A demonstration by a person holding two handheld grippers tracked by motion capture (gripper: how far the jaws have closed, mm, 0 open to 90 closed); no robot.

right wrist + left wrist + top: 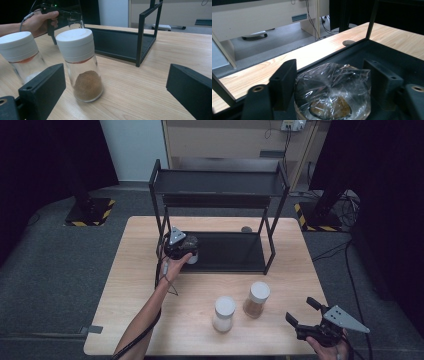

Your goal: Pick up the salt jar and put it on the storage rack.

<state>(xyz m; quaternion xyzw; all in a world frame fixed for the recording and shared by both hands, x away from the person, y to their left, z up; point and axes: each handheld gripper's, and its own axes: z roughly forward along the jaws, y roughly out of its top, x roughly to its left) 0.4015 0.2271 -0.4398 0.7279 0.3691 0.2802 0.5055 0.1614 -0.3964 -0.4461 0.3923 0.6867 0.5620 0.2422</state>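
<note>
A small glass jar (332, 100) covered in crinkled clear film, with something brown inside, stands on the left end of the black rack's lower shelf (387, 55). My left gripper (332, 82) is open, its jaws standing close on either side of that jar (191, 257). In the high view the left gripper (182, 251) is at the shelf's left edge. My right gripper (300, 310) is open near the table's front right, with nothing between its jaws (115, 72). Ahead of it stand a white-lidded jar of brown powder (82, 62) and one of white powder (21, 57).
The two-tier black rack (220, 182) stands at the back middle of the wooden table (140, 285). Both white-lidded jars (257, 299) (224, 314) are at the front middle. A small grey disc (246, 229) lies behind the rack. Grey floor surrounds the table.
</note>
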